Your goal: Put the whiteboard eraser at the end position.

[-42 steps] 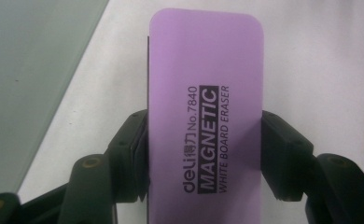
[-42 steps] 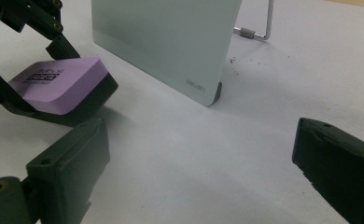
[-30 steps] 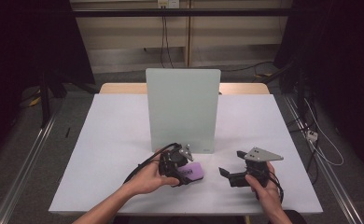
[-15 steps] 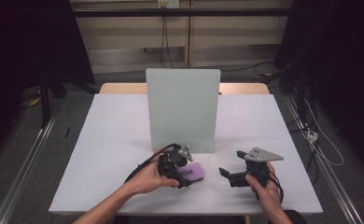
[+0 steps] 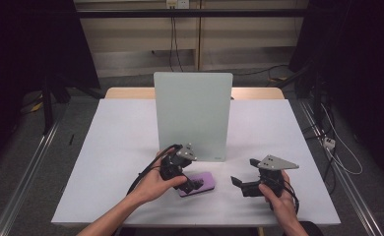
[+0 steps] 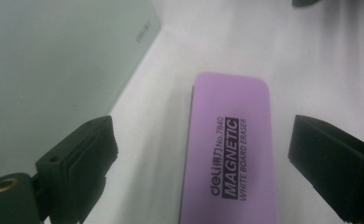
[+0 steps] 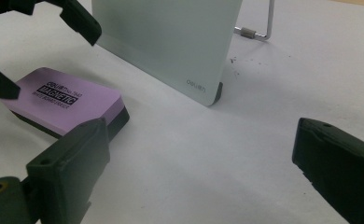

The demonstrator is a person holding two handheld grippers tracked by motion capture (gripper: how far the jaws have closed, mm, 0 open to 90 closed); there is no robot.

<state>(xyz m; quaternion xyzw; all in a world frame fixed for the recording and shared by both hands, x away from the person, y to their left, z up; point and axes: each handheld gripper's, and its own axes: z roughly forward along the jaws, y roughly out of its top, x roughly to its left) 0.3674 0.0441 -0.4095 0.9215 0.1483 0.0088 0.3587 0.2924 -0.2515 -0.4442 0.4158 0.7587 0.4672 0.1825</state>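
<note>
A purple magnetic whiteboard eraser lies flat on the white table, just in front of an upright pale-green whiteboard. My left gripper hovers over the eraser's near end. Its jaws have just been opening. In the left gripper view the eraser lies between the spread jaws of the left gripper, with a gap on each side. My right gripper rests to the eraser's right, pointing toward it. In the right gripper view the right gripper stands open with nothing between its jaws, and the eraser lies ahead at the left.
The whiteboard stands on a wire stand near the table's middle. Bare table surface stretches to the left, the right and behind the board. Dark floor with cables surrounds the table.
The left gripper's jaws have spread apart off the eraser, which stays lying on the table. Both hands have hardly shifted.
</note>
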